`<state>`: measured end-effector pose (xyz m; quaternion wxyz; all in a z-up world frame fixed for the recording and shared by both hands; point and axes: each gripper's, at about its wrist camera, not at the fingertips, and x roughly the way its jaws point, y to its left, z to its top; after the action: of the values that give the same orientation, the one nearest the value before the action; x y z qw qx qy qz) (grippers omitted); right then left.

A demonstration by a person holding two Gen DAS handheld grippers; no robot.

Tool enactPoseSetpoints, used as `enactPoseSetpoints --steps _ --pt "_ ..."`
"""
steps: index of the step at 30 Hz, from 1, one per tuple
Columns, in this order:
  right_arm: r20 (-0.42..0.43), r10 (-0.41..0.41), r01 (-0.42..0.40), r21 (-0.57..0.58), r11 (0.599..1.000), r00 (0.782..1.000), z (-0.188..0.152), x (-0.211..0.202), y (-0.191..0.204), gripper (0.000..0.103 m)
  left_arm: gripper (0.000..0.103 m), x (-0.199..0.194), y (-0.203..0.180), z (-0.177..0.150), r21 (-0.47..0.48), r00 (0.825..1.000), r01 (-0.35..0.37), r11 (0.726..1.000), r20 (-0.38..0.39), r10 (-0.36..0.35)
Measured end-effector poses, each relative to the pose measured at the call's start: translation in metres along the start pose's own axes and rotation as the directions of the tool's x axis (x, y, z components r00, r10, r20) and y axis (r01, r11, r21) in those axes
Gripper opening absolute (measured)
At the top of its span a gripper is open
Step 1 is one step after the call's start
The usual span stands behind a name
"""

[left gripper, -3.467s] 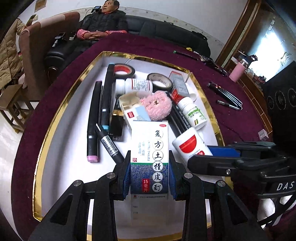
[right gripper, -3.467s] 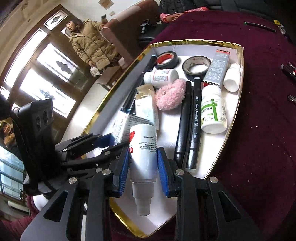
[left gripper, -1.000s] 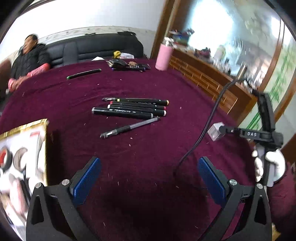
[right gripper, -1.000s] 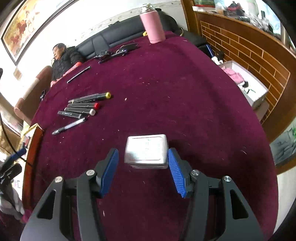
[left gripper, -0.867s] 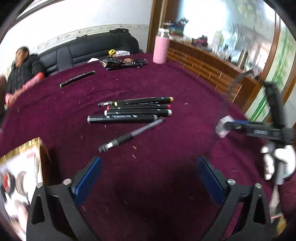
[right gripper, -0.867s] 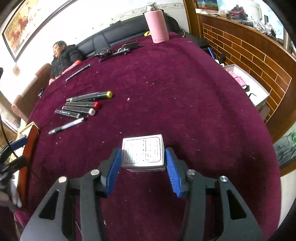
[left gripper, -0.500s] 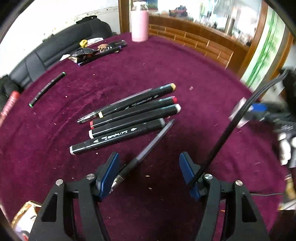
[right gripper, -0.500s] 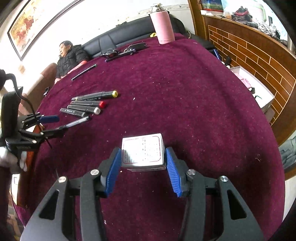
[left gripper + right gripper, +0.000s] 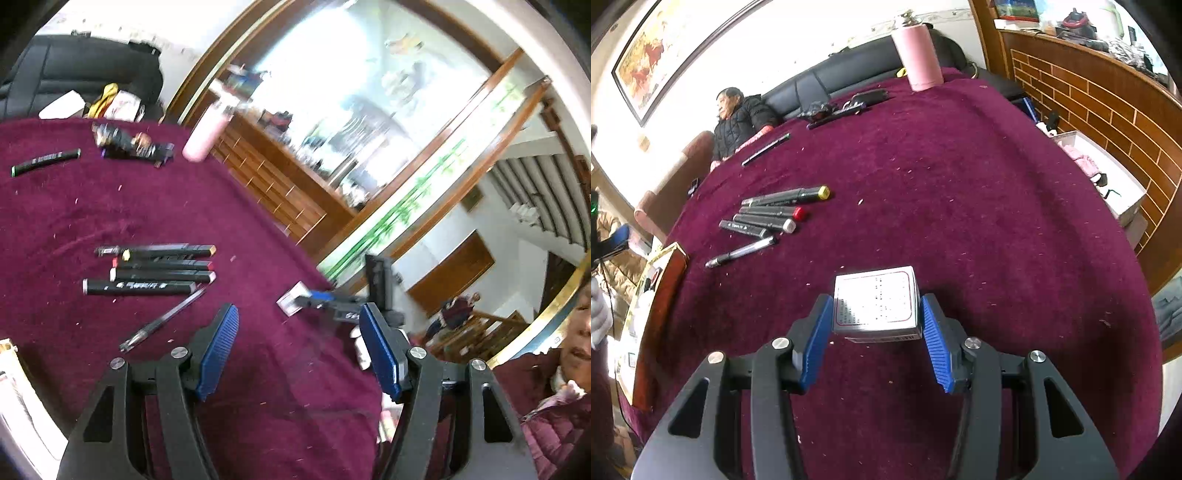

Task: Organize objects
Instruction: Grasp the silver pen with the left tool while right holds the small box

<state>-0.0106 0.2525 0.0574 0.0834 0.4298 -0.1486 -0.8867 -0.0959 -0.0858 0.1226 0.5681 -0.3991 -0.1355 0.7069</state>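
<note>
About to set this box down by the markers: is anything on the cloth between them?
Nothing visible. The box sits in the right gripper; only bare cloth with small specks lies between it and the markers and the pen.

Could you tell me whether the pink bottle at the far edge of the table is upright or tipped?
Upright: the pink bottle stands on its base on the maroon tablecloth.

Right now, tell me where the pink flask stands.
In the right wrist view the pink flask stands upright at the far edge of the maroon tablecloth, top centre, before the black sofa.
</note>
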Motion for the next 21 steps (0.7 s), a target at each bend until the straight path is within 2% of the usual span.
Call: enactPoseSetpoints --steps 1,2,3,4,5,6,8,10,12,13,15,18,20,21 --pt "0.007 -0.003 0.003 0.002 1.0 1.0 0.0 -0.004 -0.002 0.047 0.063 -0.006 -0.003 0.0 0.001 1.0 -0.003 1.0 0.019 0.003" --pt "0.014 -0.012 0.012 -0.001 1.0 1.0 -0.001 -0.01 -0.004 0.047 0.063 -0.01 -0.004 0.001 0.001 0.998 -0.048 0.999 0.032 0.048" --pt "0.024 -0.024 0.024 -0.003 1.0 0.999 -0.004 -0.017 -0.007 0.047 0.064 -0.011 -0.002 0.004 -0.007 0.983 -0.181 0.983 0.042 0.181" --pt "0.031 -0.027 0.027 -0.002 1.0 0.999 -0.006 -0.023 -0.01 0.047 0.064 -0.009 0.003 0.006 -0.017 0.961 -0.273 0.962 0.037 0.273" --pt "0.038 -0.031 0.031 -0.004 1.0 0.999 -0.01 -0.032 -0.014 0.047 0.064 0.001 0.011 0.01 -0.009 0.921 -0.391 0.921 0.007 0.391" --pt "0.044 -0.036 0.036 -0.003 0.999 0.998 -0.013 -0.039 -0.018 0.047 0.064 0.01 0.014 0.012 0.015 0.886 -0.463 0.886 -0.007 0.463" --pt "0.053 -0.044 0.044 0.011 0.999 0.998 -0.02 -0.053 -0.027 0.047 0.064 0.043 0.026 0.013 0.114 0.795 -0.595 0.795 -0.055 0.603" --pt "0.057 -0.052 0.051 0.025 0.998 0.997 -0.026 -0.065 -0.033 0.047 0.063 0.077 0.037 0.009 0.199 0.745 -0.635 0.747 -0.097 0.659" --pt "0.06 -0.061 0.058 0.035 0.998 0.996 -0.03 -0.074 -0.038 0.047 0.063 0.106 0.047 0.002 0.262 0.714 -0.639 0.724 -0.148 0.684" --pt "0.061 -0.064 0.062 0.041 0.997 0.996 -0.031 -0.077 -0.039 0.047 0.062 0.119 0.05 -0.004 0.288 0.705 -0.634 0.718 -0.166 0.69" --pt "0.066 -0.067 0.063 0.056 0.996 0.996 -0.032 -0.082 -0.044 0.047 0.054 0.141 0.054 -0.011 0.341 0.683 -0.627 0.701 -0.193 0.704" --pt "0.072 -0.051 0.046 0.072 0.996 0.996 -0.029 -0.081 -0.046 0.047 0.043 0.162 0.059 -0.017 0.37 0.67 -0.61 0.701 -0.233 0.705" --pt "0.074 -0.038 0.033 0.076 0.997 0.997 -0.026 -0.079 -0.044 0.047 0.04 0.168 0.055 -0.019 0.392 0.655 -0.621 0.679 -0.217 0.724" --pt "0.073 -0.032 0.027 0.072 0.997 0.997 -0.025 -0.077 -0.041 0.047 0.031 0.17 0.051 -0.022 0.381 0.657 -0.62 0.685 -0.223 0.72"
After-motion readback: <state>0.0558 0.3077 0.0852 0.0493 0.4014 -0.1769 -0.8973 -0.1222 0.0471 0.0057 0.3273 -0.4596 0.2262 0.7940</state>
